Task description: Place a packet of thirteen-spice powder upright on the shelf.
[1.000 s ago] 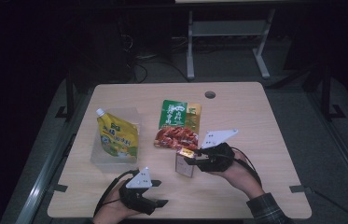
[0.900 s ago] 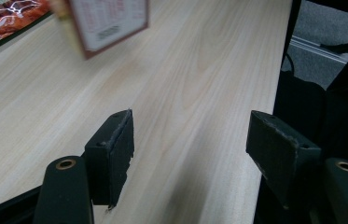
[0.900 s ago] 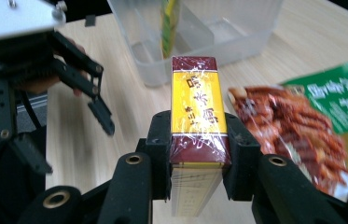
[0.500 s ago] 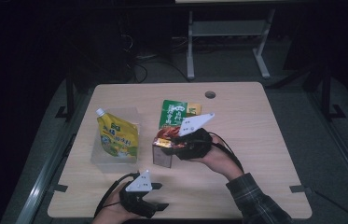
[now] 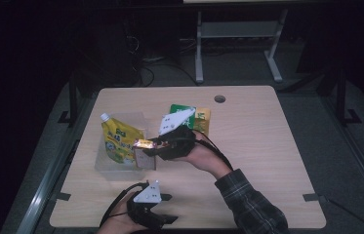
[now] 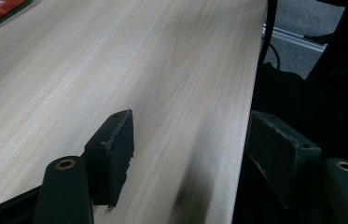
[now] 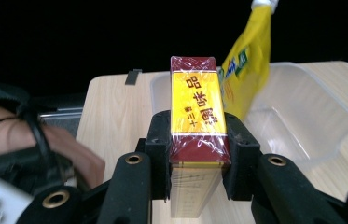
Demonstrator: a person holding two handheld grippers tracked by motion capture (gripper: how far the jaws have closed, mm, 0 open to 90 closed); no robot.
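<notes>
A dark red and yellow box (image 7: 195,116) wrapped in film sits clamped between both pads of my right gripper (image 7: 195,154). In the high view the right gripper (image 5: 152,146) holds this box (image 5: 145,152) at the near right rim of a clear plastic tub (image 5: 102,165). A yellow spouted pouch (image 5: 117,139) stands in the tub, and the pouch (image 7: 248,70) leans in it in the right gripper view. My left gripper (image 5: 167,209) rests at the table's front edge, its jaws open with nothing between them over bare wood (image 6: 185,140).
A green and red food packet (image 5: 199,117) lies flat behind the right hand. A round cable hole (image 5: 220,99) is at the table's far side. Metal frame legs (image 5: 199,53) stand on the floor beyond. The table's right half is bare wood.
The right gripper has carried the box leftward and slightly up, from the table's middle to the tub's rim. The left gripper has stayed in place.
</notes>
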